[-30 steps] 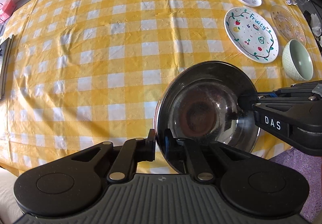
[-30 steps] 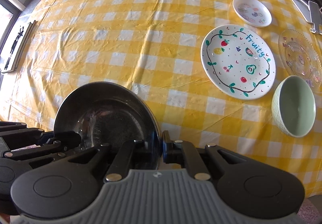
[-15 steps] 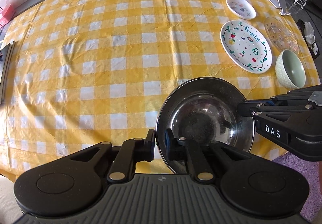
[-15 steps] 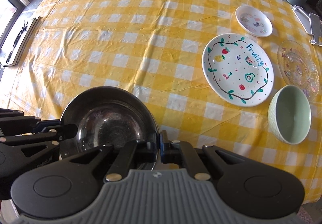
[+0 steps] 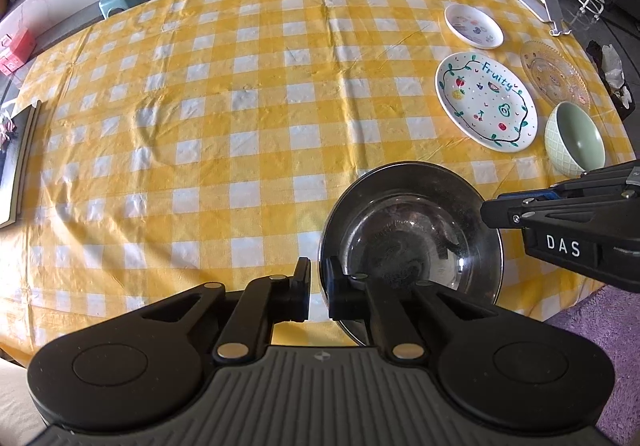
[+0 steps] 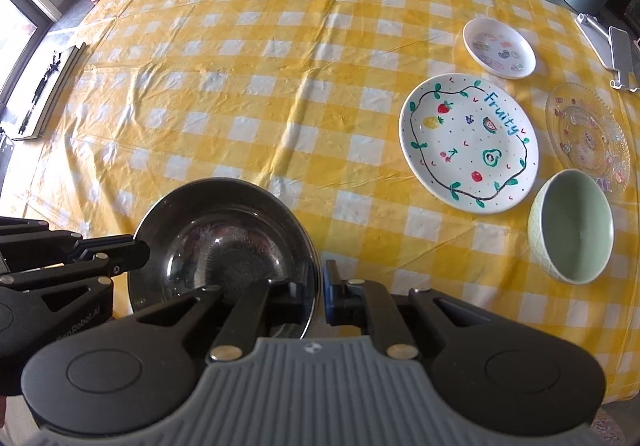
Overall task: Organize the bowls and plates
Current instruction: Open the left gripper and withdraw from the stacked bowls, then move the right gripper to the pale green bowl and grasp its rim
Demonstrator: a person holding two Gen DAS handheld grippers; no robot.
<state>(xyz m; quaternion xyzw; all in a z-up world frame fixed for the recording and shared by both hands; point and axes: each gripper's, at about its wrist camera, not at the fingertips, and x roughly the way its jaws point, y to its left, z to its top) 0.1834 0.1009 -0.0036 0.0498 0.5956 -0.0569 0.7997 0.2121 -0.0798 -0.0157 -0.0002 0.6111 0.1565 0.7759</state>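
The left gripper (image 5: 318, 286) has its jaws narrow and pinches the near left rim of the metal bowl (image 5: 412, 234). The bowl hangs between the two pairs of jaws, above the near edge of the surface (image 5: 240, 125), with the yellow checked cloth under it. The right gripper (image 6: 320, 294) has the opposite rim between its jaws. They are almost closed on it and are just beginning to open, though the pads seem to be touching the rim.

As I judge it, the task is at an early stage. Only this bowl is in hand, and nothing is stacked yet.

To the right of the right jaws and further ahead, the other dishes lie each alone. The big plate with painted fruit (image 6: 468, 143) is first. The small white plate (image 6: 499, 47) lies beyond it, and the glass plate (image 6: 588, 135) is to its right. The green bowl (image 6: 572, 226) stands nearest to the jaws and close to the edge. All of these are left to be sorted.

Ahead of the left jaws the cloth is bare, so nothing blocks a move there. On the way to the right, the green bowl and the fruit plate are the things which could be hit.
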